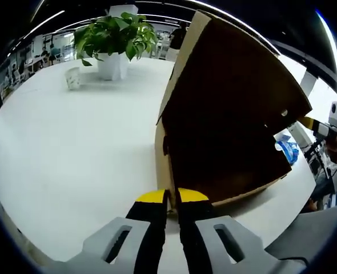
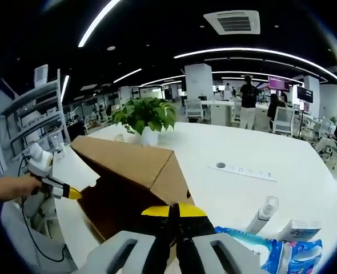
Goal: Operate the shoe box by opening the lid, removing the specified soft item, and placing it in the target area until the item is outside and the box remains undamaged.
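potted plant (image 2: 145,117) + small cup (image 1: 72,77) at far end of white desk (image 1: 71,160), spray bottle (image 2: 264,213) & blue wipes pack (image 2: 271,251) near front edge. brown cardboard shoe box (image 2: 134,177) mid-desk, lid (image 1: 231,68) tilted up, inside dark. left gripper (image 1: 172,197) jaws pinched on box corner edge. right gripper (image 2: 174,210) same, clamped on cardboard rim

A wide white desk (image 2: 283,154) carries the brown cardboard shoe box (image 2: 128,182), a potted plant (image 2: 145,117), a white cup (image 1: 72,77), a spray bottle (image 2: 263,214), blue-and-white packets (image 2: 271,248) and a flush socket strip (image 2: 243,170).
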Demonstrator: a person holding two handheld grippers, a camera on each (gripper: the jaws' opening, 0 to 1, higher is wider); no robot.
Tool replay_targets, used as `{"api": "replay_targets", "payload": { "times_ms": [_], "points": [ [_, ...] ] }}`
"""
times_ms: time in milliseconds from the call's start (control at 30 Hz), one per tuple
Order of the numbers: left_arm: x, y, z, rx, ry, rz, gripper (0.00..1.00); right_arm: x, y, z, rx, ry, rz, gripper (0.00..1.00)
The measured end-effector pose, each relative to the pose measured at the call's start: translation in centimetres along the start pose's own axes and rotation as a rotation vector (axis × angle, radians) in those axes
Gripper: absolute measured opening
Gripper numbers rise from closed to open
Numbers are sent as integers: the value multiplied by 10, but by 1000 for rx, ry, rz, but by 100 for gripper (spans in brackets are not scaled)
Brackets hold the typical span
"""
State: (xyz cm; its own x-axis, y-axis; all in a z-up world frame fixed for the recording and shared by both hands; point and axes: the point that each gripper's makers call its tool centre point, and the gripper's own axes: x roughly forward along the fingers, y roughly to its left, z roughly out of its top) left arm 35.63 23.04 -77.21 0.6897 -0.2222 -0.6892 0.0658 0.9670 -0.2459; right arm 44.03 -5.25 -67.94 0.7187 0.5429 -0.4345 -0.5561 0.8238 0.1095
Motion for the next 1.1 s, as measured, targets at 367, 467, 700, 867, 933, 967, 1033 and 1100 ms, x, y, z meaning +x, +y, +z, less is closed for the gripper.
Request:
{"api": "replay_targets", "payload": {
  "times_ms": [367,467,700,867,933,967,1033,1100],
  "points": [
    [0,-1,0,1,-4,-12,4,-5,5,-15,6,7,-1,0],
    [0,-1,0,4,-4,-14,4,-6,6,-18,15,9,0,0],
    [0,-1,0,12,-13,-9,5,-9,7,-22,26,0,-6,0],
    [0,-1,0,5,-13,-9,5,-10,8,-27,28,7,-4,0],
    [-1,-1,0,6,-7,-11,5,-10,9,-29,37,6,0,0],
    [-1,-2,0,8,-3,-13,5,-11,9,-30,36,8,1,0],
    [-1,-2,0,16,-2,-14,6,-11,10,-31,34,11,3,0],
    [-1,-2,-1,22,-2,-13,6,-12,10,-33,38,13,5,0]
  ]
}}
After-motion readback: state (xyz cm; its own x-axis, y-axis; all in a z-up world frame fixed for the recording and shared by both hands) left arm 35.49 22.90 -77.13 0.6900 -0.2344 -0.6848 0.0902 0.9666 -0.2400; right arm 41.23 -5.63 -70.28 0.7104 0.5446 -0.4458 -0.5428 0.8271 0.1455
